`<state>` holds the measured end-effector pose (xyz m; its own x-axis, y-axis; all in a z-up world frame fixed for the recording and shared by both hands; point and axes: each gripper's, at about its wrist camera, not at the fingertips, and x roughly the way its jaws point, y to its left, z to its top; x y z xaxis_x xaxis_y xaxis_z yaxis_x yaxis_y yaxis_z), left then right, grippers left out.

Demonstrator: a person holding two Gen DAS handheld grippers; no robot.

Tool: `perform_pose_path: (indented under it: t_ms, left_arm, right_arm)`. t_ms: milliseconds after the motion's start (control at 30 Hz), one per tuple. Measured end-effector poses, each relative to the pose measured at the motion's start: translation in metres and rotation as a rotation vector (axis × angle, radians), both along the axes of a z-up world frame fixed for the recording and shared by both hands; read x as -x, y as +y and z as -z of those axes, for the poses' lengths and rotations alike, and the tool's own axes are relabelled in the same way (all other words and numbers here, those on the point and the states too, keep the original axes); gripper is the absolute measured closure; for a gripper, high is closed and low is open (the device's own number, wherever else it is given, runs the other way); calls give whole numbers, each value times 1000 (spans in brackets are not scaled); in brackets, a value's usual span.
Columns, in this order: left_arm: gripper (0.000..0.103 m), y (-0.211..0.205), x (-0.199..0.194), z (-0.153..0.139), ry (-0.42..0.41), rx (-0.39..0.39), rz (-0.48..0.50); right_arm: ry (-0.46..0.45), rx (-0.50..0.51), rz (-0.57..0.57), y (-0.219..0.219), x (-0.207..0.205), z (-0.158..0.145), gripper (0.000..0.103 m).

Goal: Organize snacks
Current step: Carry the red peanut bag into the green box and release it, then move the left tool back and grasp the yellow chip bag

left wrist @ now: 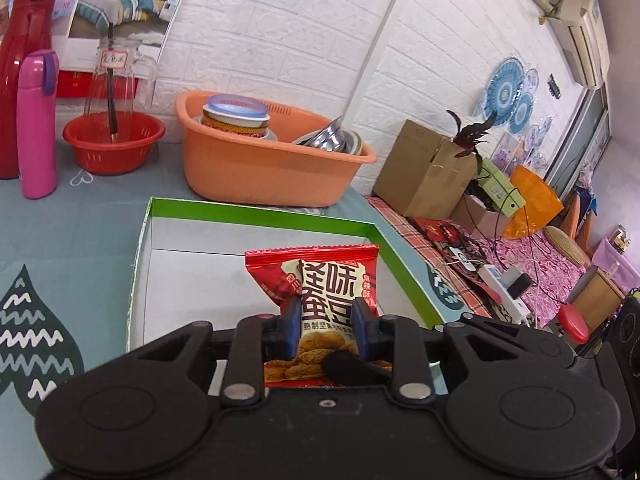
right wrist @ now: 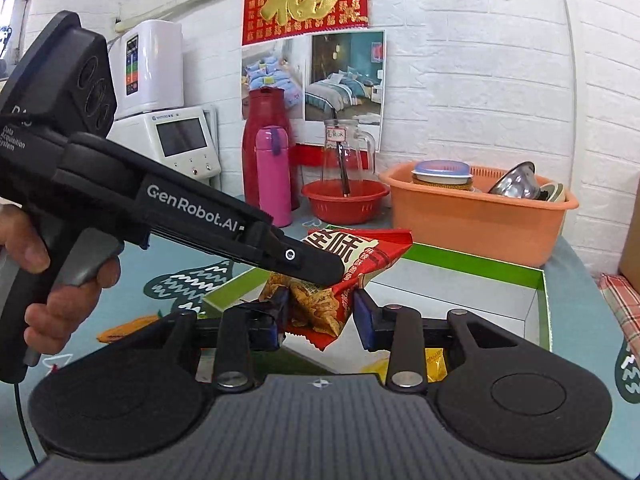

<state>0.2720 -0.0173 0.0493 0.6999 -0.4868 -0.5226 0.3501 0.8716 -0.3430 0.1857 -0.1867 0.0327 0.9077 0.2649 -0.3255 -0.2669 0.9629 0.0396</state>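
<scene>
Both tools meet at one red snack packet [left wrist: 320,296] above the green-rimmed box [left wrist: 256,210] on the worktop. The left tool [left wrist: 326,322] clamps the packet, while the right tool [right wrist: 318,316] brackets its lower end, jaws half apart, pads just beside the wrapper.

So the snack packet [left wrist: 320,288] is up over the near part of the open box [left wrist: 256,210], pinched in the left gripper [left wrist: 326,326]. The right gripper [right wrist: 318,312] comes in around the packet's other end. Just behind the box sits the wash tub [left wrist: 256,176] with bowls in it. Left of the tub there's a small basin [left wrist: 114,148] with a glass jug [left wrist: 120,80] standing in it, then a flask [left wrist: 38,124] further left, on the table [left wrist: 72,216].
</scene>
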Motion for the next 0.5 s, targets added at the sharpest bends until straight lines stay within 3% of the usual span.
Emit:
perform_pose_path:
  t_ms: [133,167,200,267,300,367,500]
  left_arm:
    - [46,1,-19,11,28,-13,-4]
    - [32,1,-23,15,39,-20,-1]
    - [0,2,-26,19,50,-30,-2]
    - [0,4,-27,25,58,-47,-52]
    - [0,6,-25,26,44,-50,-84]
    - [0,11,-18,24,-3,-54,-111]
    - [0,15,-14,18,7,-54,-123]
  right_arm:
    - [26,-12,9,-1,-16,9,42]
    - [35,-14,11,-1,-20,11,42]
    - [47,-13,13,-1,-23,14,40]
    - [62,0,31,0,-28,17,25]
    - [63,8,46,1,-28,18,0]
    - [33,26,72,3,-24,18,0]
    - [31,67,83,6,-20,15,0]
